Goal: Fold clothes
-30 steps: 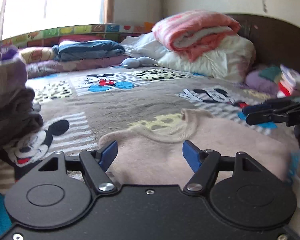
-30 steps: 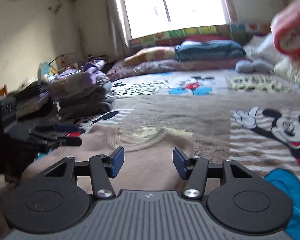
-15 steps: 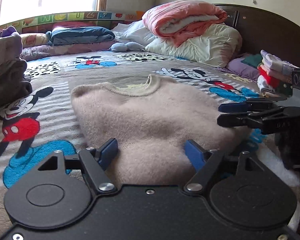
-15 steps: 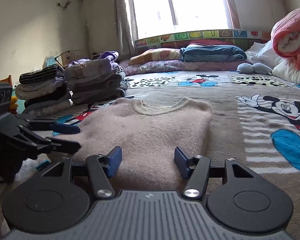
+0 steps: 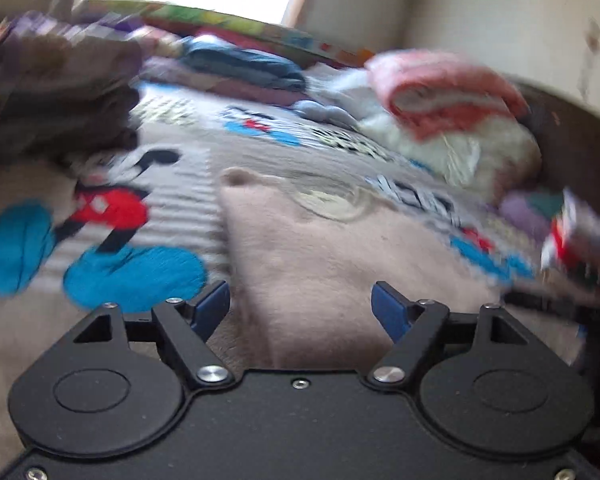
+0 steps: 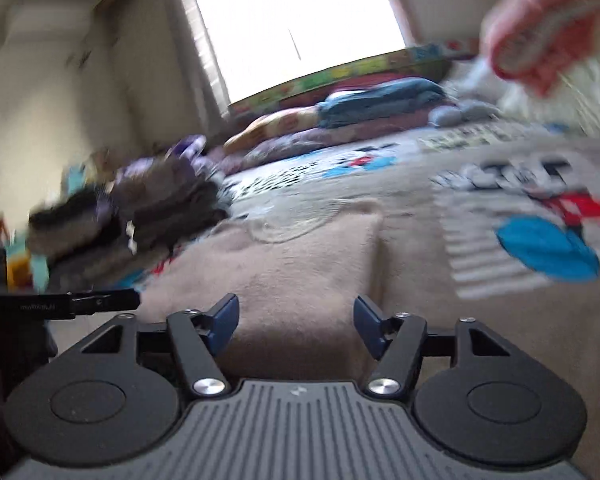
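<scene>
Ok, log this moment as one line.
task: fold clothes | left gripper: open, empty | right gripper: jaws opening, empty | beige sweater: flat on bed, sleeves already folded in | view: motion-blurred

Two wrist views, low and close over the bed, tilted, both sharing the beige sweater point(image 5: 340, 264) point(image 6: 300, 280)

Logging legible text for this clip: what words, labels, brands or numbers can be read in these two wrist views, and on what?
Nothing is legible.
Left gripper: small pale print on its arm in the right wrist view, too blurred to read.
Colourful panel under the window: letter-like blocks, smeared by motion.
Right gripper: small pale mark on its grey body, not text.
</scene>
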